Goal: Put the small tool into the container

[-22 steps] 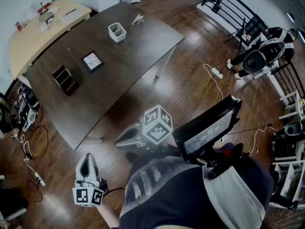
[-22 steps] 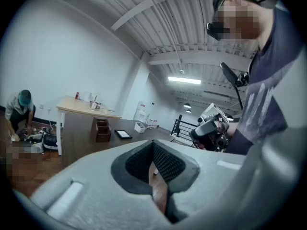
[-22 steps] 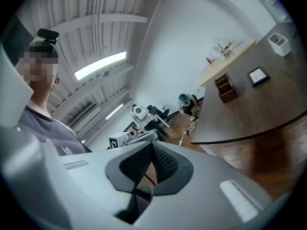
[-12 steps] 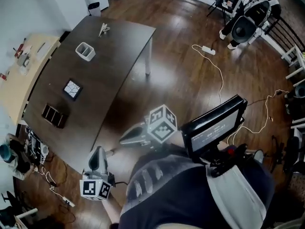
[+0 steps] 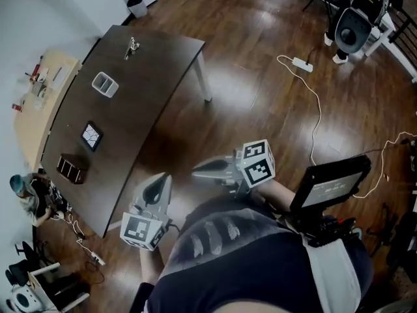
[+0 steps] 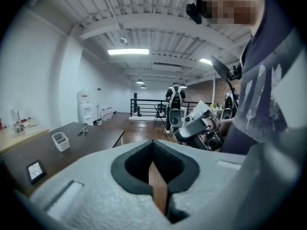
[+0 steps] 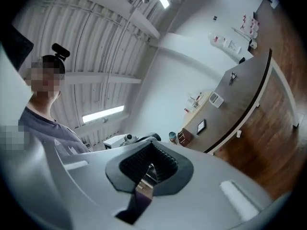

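**Both claws clenched, tool well out of reach**

The small silvery metal tool (image 5: 132, 44) lies near the far end of the long dark-brown tabletop (image 5: 150, 77), at the upper left of the head view. The white rectangular open-topped container (image 5: 104, 84) stands near it, a little lower and to the left in the frame, apart from it. Further down the tabletop are a black square tile with a white pattern (image 5: 91, 135) and a dark wooden compartment box (image 5: 70, 168).

The left claw (image 5: 161, 178) and right claw (image 5: 195, 170) sit low in the centre of the frame, off the tabletop's near end and over the wooden floor (image 5: 260, 77). Both are well apart from the tool. Each is clenched on nothing, with the pads meeting in its own gripper view.

The likely risks come from the approach. A claw that arrives clenched would shove the tool rather than straddle it, and the tool lies close to the tabletop's far edge, so a nudge could send it off. The container looks light, and a bump during release could slide or tip it.
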Demonstrator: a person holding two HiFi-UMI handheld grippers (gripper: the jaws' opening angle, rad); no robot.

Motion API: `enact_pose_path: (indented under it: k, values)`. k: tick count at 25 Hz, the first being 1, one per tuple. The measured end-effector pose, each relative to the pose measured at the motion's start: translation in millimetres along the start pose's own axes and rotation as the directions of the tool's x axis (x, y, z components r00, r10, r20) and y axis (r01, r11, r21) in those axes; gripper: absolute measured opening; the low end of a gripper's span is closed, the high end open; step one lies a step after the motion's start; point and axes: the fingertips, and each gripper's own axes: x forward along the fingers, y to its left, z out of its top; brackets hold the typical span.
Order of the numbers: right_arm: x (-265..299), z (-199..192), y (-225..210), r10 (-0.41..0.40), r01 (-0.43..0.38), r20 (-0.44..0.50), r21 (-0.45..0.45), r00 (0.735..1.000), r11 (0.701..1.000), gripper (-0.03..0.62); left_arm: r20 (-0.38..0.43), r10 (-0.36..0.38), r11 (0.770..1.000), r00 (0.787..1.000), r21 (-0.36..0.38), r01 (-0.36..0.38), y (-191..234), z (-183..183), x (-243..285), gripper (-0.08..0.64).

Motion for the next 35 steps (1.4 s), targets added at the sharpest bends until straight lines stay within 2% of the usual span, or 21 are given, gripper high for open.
enact_pose_path:
  k: [3,6,8,11,14,18,21,24,26,30,35]
  values:
    - [-66,24,-3,-0.027,0.028,0.04,-0.01,0.999,1.0,0.002,-0.012,-0.045,0.998,0.999,0.036,0.045,-32,31,48,-0.003]
    - [-105,58,-18,-0.074,0.073,0.102,0.018,0.992,0.997,0.002,-0.042,-0.098,0.994,0.994,0.047,0.1,-34,65,95,-0.003]
    - [-111,68,-27,-0.079,0.076,0.133,0.031,0.988,0.997,0.002,-0.054,-0.118,0.991,0.992,0.062,0.121,-26,76,112,-0.003]
    - [-111,75,-38,-0.084,0.079,0.13,0.044,0.988,0.996,0.002,-0.05,-0.146,0.987,0.988,0.057,0.148,-15,82,129,-0.003]
    - [-124,91,-54,-0.139,0.133,0.143,0.046,0.98,0.99,0.002,-0.056,-0.174,0.982,0.983,0.057,0.178,-3,81,154,-0.003]
    - [-144,117,-80,-0.255,0.249,0.169,0.052,0.952,0.967,0.002,-0.002,-0.249,0.968,0.968,0.032,0.249,19,91,196,-0.003]
    - [-155,146,-99,-0.347,0.343,0.203,0.052,0.916,0.938,0.002,0.049,-0.309,0.951,0.95,0.013,0.309,40,103,229,-0.003]
    - [-149,174,-112,-0.398,0.398,0.207,0.041,0.894,0.916,0.002,0.106,-0.345,0.938,0.933,0.011,0.346,66,124,251,-0.003]
    - [-136,186,-123,-0.422,0.423,0.168,0.032,0.891,0.906,0.002,0.142,-0.343,0.938,0.928,-0.008,0.348,92,133,261,-0.003]
    - [-107,205,-144,-0.457,0.458,0.083,0.004,0.886,0.889,0.002,0.194,-0.302,0.939,0.933,-0.111,0.326,144,135,270,-0.003]
    - [-64,228,-165,-0.41,0.41,-0.029,-0.008,0.911,0.912,0.002,0.214,-0.211,0.955,0.954,-0.163,0.248,204,129,260,-0.003]
